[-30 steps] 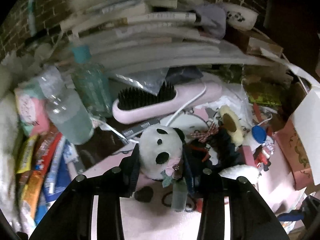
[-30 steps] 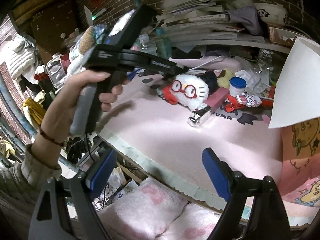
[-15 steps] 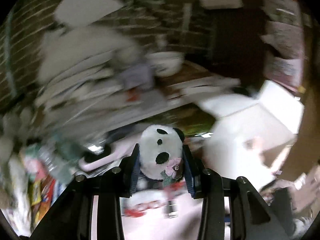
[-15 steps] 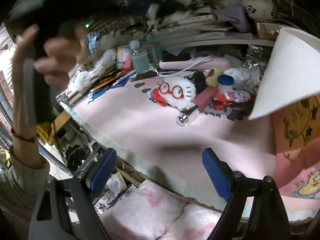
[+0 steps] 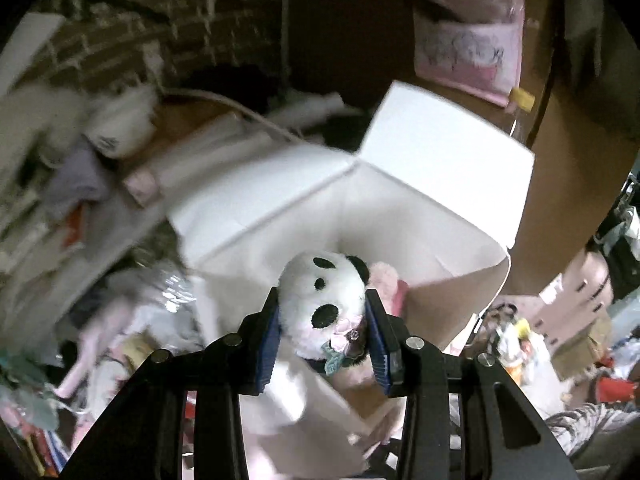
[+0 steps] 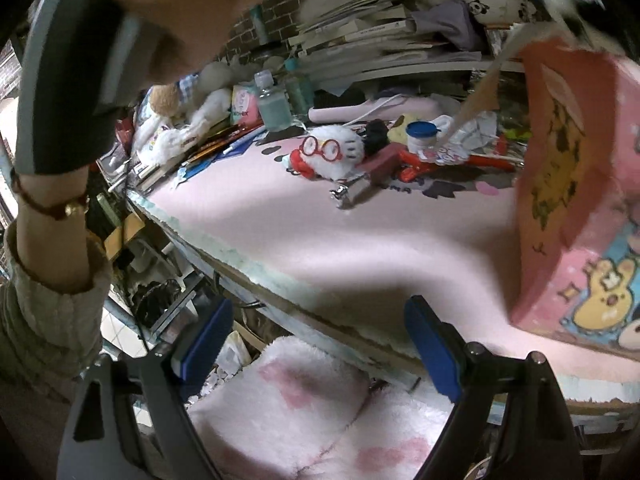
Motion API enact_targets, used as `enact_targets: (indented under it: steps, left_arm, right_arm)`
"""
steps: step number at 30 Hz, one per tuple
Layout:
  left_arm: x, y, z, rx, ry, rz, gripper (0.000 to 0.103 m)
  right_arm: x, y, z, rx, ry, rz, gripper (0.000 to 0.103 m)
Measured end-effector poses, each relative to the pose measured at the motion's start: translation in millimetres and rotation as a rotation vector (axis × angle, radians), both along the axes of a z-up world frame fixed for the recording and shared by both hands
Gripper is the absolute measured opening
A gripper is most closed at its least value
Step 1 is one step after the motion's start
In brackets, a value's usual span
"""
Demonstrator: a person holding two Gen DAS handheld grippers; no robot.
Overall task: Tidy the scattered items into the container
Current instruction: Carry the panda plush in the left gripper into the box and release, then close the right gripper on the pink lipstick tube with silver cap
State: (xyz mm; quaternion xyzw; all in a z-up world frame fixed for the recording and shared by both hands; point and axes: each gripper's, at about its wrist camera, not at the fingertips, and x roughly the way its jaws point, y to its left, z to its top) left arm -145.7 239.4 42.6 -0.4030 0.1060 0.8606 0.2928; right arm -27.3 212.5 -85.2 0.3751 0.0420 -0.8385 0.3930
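Closest to me, the left gripper (image 5: 322, 330) has its jaws narrowed onto a small panda plush (image 5: 320, 300), pinching the soft head from both sides so it cannot slip while carried; the toy hangs right over the open mouth of the white-lined box (image 5: 424, 240), whose flaps (image 5: 448, 160) stand up and splay outward, leaving a clear way in. It looks to me like the drop is the next thing needed, and the blur around the edges suggests the hand is moving. A pink fluffy thing (image 5: 384, 276) already sits inside, just behind the panda. The right gripper (image 6: 320, 344) waits with jaws wide and nothing between them, low at the near edge of the tabletop (image 6: 280, 232), probably kept out of the way until its turn. Beyond it, on the pink cover, a white plush with red glasses (image 6: 332, 152) lies beside a dark pink bar (image 6: 380, 164) and a blue-capped jar (image 6: 422, 136), all yet to be gathered. The box's pink cartoon-printed side (image 6: 568, 200) rises at the right. Farthest back, stacked books (image 6: 380, 32) lean against the brick wall.
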Motion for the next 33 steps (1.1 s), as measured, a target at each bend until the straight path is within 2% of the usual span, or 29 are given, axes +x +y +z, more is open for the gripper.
enact_targets:
  steps: [2, 5, 9, 15, 17, 19, 22, 25, 30, 33]
  left_arm:
    - [-4.8, 7.0, -6.8, -0.026, -0.026, 0.003, 0.035]
    - [-7.5, 12.6, -11.2, -0.059, -0.019, 0.017, 0.038]
    - [-11.2, 15.0, -15.9, -0.066, -0.025, 0.022, 0.04]
    - [-9.0, 12.2, -10.0, -0.034, 0.011, 0.029, 0.063]
    - [-4.0, 8.6, -3.9, -0.021, 0.046, 0.039, 0.071]
    - [4.8, 2.6, 4.8, -0.014, 0.106, 0.055, 0.073]
    - [23.4, -14.1, 19.0, -0.001, 0.209, 0.079, 0.087]
    - [40.1, -40.6, 29.0, 0.009, 0.277, 0.122, 0.094]
    - [63.6, -101.0, 27.7, 0.036, 0.321, 0.266, 0.095]
    - [73.4, -138.6, 15.2, 0.013, 0.32, 0.367, 0.095]
  right_arm:
    - [0.6, 4.0, -0.4, -0.001, 0.001, -0.004, 0.086]
    - [0.0, 9.0, -0.8, -0.01, -0.002, -0.008, 0.086]
    - [-1.4, 11.5, -0.4, -0.016, -0.005, -0.01, 0.086]
    - [-1.3, 10.2, 1.3, -0.02, 0.001, -0.009, 0.086]
    - [-0.9, 10.1, 2.3, -0.02, 0.005, -0.011, 0.086]
    - [-0.8, 9.6, 2.8, -0.021, 0.008, -0.014, 0.086]
    - [-0.8, 8.0, 3.7, -0.026, 0.017, -0.024, 0.086]
    - [1.1, 6.0, 6.8, -0.04, 0.044, -0.044, 0.086]
    - [1.8, -6.7, 7.7, -0.027, 0.092, -0.095, 0.086]
    - [1.1, -17.2, 5.9, 0.0, 0.133, -0.145, 0.086]
